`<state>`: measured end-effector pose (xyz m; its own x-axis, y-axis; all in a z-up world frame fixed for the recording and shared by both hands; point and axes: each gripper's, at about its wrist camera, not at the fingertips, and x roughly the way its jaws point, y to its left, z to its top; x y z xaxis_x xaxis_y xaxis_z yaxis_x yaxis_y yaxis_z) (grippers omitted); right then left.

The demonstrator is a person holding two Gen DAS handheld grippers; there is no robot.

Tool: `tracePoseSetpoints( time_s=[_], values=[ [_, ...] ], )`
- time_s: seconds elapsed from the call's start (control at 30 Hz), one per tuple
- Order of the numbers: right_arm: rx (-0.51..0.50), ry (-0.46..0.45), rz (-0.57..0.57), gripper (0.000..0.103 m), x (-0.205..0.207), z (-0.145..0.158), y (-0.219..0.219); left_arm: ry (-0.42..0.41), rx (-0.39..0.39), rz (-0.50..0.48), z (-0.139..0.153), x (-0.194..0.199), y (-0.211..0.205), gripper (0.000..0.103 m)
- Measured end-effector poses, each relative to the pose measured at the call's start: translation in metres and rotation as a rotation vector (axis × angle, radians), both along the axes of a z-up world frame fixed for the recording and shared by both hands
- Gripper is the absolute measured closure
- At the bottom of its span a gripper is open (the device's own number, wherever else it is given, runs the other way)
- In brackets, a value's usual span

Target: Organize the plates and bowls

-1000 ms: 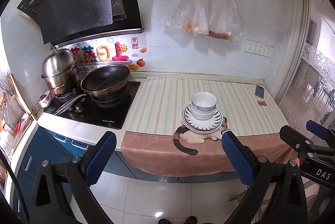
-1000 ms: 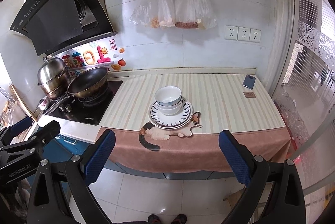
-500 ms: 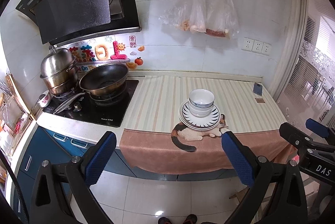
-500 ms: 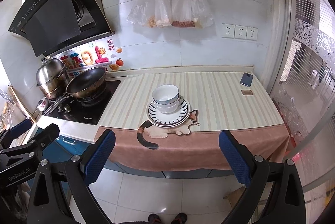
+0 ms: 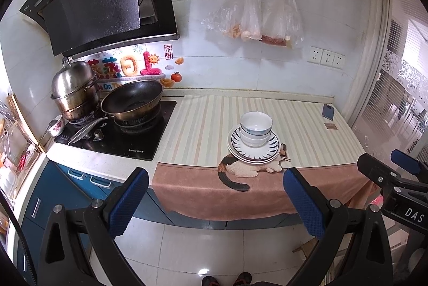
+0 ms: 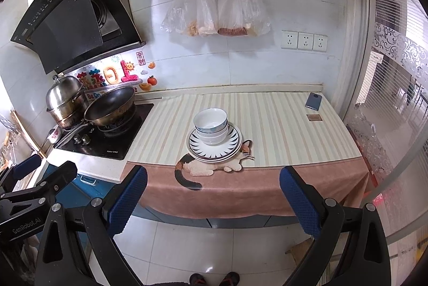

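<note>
**A:** Crockery question. How would you handle this stack? I've got bowls (image 5: 256,129) nested on top of plates (image 5: 252,151), sitting near the front edge of the table (image 5: 203,125), roughly mid-width, right on the cat picture (image 5: 247,169) printed on the cloth. Stove with the wok (image 5: 132,101) is over at the left end, phone (image 5: 328,111) near the back right corner.

**B:** Glazed ceramic, so my guess is stiff, slick and chippy, and the whole pile is probably heavy for a two-finger pinch. I wouldn't lift it as one. Take the top bowl by its rim, one finger inside and one outside, and peel them off one at a time. For the plates, go for the overhanging lip at the side nearest you.

**A:** Makes sense. Right now my left tool (image 5: 216,201) and right tool (image 6: 214,199) are both spread wide with nothing between the pads, held out over the floor in front of the table, well short of the stack.

**B:** Anything change over the last second?

**A:** Stack hasn't budged, same bowls on same plates. But it looks a bit smaller and sits higher in both views than it did, so I reckon I've drifted back from the table. Tools were just as wide apart then.
</note>
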<state>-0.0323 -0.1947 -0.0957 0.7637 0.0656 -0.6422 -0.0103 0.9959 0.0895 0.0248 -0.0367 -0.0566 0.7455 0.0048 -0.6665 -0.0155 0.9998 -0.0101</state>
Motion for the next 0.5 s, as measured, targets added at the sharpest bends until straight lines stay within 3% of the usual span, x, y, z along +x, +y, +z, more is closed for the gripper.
tracePoseSetpoints(
  time_s=[0.5],
  values=[
    [-0.007,0.004,-0.011,0.002,-0.0068,0.0022,0.0033,0.002,0.000,-0.002,-0.0018,-0.0021,-0.0005,0.000]
  ],
)
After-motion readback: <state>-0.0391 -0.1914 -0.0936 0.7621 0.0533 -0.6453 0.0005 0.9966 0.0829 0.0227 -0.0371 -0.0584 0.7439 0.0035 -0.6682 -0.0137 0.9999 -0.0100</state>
